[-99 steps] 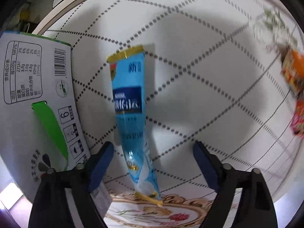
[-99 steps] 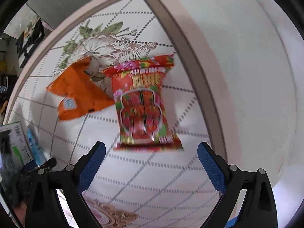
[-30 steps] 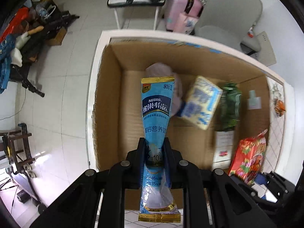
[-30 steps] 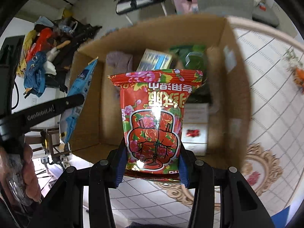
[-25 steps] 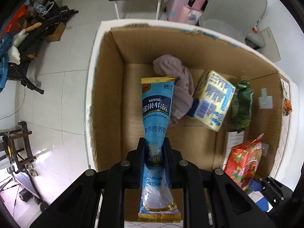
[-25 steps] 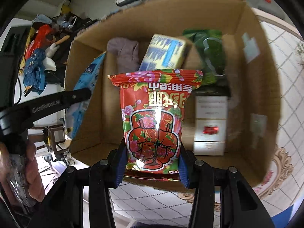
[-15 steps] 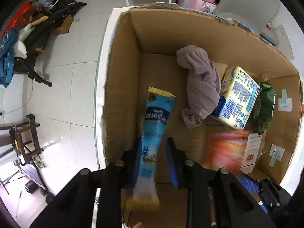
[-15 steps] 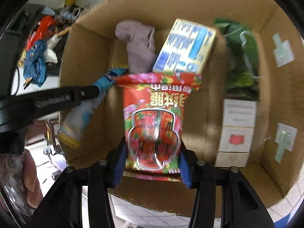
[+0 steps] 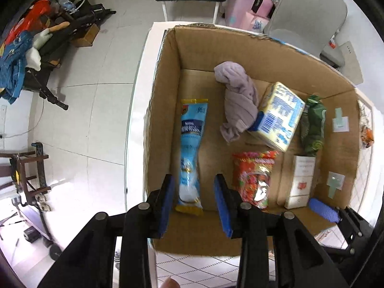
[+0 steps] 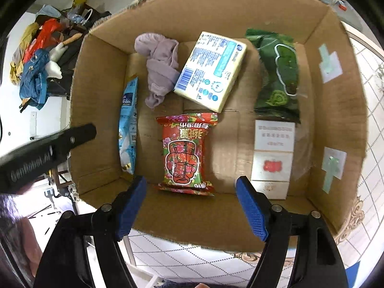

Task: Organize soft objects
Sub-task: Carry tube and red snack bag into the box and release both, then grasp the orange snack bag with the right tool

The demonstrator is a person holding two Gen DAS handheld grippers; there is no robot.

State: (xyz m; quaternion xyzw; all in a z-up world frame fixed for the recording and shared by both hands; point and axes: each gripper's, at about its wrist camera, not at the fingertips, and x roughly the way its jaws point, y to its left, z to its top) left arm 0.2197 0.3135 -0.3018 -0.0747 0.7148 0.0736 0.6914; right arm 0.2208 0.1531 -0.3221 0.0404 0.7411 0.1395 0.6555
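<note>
Six items inside one cardboard box [image 10: 100, 96]

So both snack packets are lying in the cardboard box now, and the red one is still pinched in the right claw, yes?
Not quite. The right wrist view shows the right claw open, its jaws having just spread, with the red packet lying loose on the floor of the box. The blue packet lies in the box too.
</note>
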